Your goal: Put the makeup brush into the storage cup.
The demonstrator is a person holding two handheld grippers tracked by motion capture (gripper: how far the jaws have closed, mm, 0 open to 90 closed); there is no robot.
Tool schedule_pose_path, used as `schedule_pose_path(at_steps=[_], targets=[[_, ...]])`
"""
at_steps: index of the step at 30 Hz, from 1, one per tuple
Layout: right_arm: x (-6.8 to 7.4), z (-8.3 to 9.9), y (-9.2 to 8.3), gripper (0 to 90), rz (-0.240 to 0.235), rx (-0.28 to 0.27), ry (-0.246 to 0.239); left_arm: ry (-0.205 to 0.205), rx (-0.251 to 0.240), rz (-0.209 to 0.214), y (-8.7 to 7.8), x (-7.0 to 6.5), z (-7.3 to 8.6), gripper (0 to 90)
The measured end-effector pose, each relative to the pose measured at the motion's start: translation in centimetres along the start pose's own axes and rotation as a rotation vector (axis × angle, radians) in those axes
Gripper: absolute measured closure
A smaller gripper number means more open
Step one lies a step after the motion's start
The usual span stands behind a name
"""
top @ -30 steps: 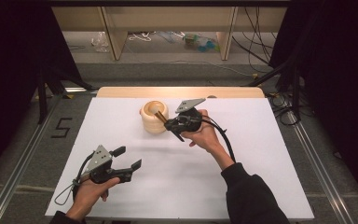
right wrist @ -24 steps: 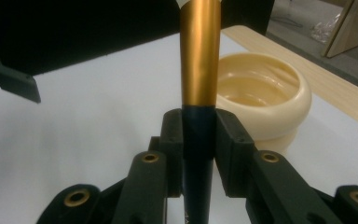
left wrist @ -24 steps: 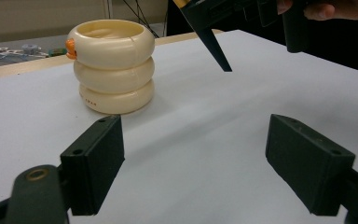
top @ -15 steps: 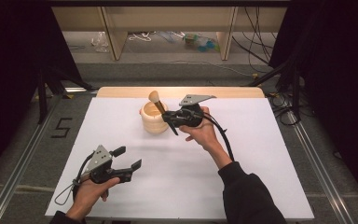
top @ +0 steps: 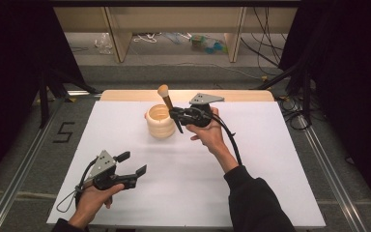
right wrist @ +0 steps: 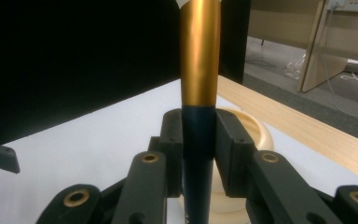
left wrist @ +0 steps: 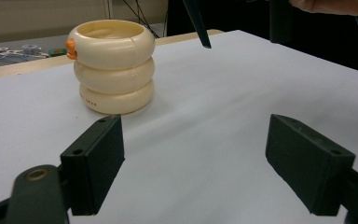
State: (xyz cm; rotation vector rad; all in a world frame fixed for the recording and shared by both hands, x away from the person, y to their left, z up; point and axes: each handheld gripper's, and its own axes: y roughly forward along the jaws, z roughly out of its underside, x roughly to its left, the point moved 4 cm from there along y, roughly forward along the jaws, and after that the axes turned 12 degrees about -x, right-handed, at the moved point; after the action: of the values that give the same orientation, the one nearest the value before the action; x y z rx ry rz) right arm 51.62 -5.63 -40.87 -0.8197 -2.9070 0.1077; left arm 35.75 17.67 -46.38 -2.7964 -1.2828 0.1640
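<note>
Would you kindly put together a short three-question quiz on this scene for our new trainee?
1. True or false: the right hand-held gripper is shut on the brush.
2. Which end of the brush points up: (a) bristles, (b) handle tip?
3. Fill in: the left hand-held gripper has its jaws ____ over the white table, apart from the cream ringed holder.

Key: 1 true; 2 a; 3 open.

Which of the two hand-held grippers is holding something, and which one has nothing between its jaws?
The right hand-held gripper is shut on the brush, lifted beside the cream holder. The left hand-held gripper is open with nothing between its jaws, near the table's front edge.
</note>
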Motion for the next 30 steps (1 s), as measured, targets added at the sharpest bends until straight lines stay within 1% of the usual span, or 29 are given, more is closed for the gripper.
schedule_pose_path(at_steps=[2,3,6,8,10,11,14,15,18,20,21,22,23,24,25,26,27,28,30], targets=[[0.0,-0.2,0.0,74.8,0.003,-0.001,0.009,-0.003,0.000,-0.001,0.0,0.0,0.0,19.3],[-0.1,-0.3,0.1,74.8,0.006,-0.021,0.010,-0.001,-0.001,-0.001,0.0,0.0,0.0,19.3],[-0.3,-0.5,0.2,74.7,0.007,-0.031,0.026,-0.002,0.000,-0.002,0.0,0.0,0.0,19.3],[-0.5,-0.7,0.3,74.8,0.019,-0.044,0.020,-0.001,-0.001,-0.001,0.0,0.0,0.0,19.3],[-0.6,-0.9,0.3,74.8,0.019,-0.050,0.026,0.003,-0.001,0.000,0.0,0.0,0.0,19.3],[-0.5,-1.0,0.4,74.7,0.018,-0.053,0.022,-0.029,0.007,-0.006,-0.1,-0.2,0.1,19.4],[-0.6,-1.2,0.6,74.8,0.029,-0.065,-0.004,-0.027,0.005,-0.006,-0.1,-0.2,0.1,19.3],[-0.6,-1.3,0.7,74.8,0.023,-0.069,-0.002,-0.027,0.004,-0.005,-0.1,-0.2,0.1,19.3],[-0.6,-1.5,0.9,74.8,0.028,-0.071,-0.004,-0.020,0.004,-0.006,0.0,-0.2,0.1,19.4],[-0.6,-1.7,1.1,74.8,0.031,-0.083,-0.007,-0.013,-0.001,-0.003,0.0,-0.1,0.0,19.4],[-0.6,-1.8,1.2,74.8,0.031,-0.080,-0.001,-0.003,-0.001,-0.002,0.0,0.0,0.0,19.4],[-0.7,-1.9,1.3,74.8,0.034,-0.090,-0.005,0.005,-0.003,0.000,0.0,0.0,0.0,19.4],[-0.7,-2.0,1.4,74.8,0.031,-0.093,0.000,0.031,-0.007,0.005,0.1,0.2,-0.1,19.4],[-0.8,-2.0,1.5,74.7,0.036,-0.094,-0.001,0.036,-0.008,0.003,0.1,0.2,-0.1,19.4],[-0.8,-2.0,1.6,74.8,0.038,-0.094,0.004,0.016,-0.005,-0.004,0.0,0.1,-0.1,19.4],[-0.9,-2.0,1.7,74.7,0.040,-0.095,-0.001,0.018,-0.002,-0.006,0.0,0.1,-0.1,19.4],[-0.9,-2.1,1.8,74.8,0.045,-0.099,-0.001,-0.002,0.001,-0.010,0.0,0.0,0.0,19.4],[-1.0,-2.2,1.9,74.8,0.049,-0.095,-0.012,-0.014,0.003,-0.013,-0.1,-0.1,0.0,19.4],[-1.0,-2.4,2.2,74.7,0.047,-0.100,-0.010,-0.018,0.004,-0.014,-0.1,-0.1,0.0,19.4]])
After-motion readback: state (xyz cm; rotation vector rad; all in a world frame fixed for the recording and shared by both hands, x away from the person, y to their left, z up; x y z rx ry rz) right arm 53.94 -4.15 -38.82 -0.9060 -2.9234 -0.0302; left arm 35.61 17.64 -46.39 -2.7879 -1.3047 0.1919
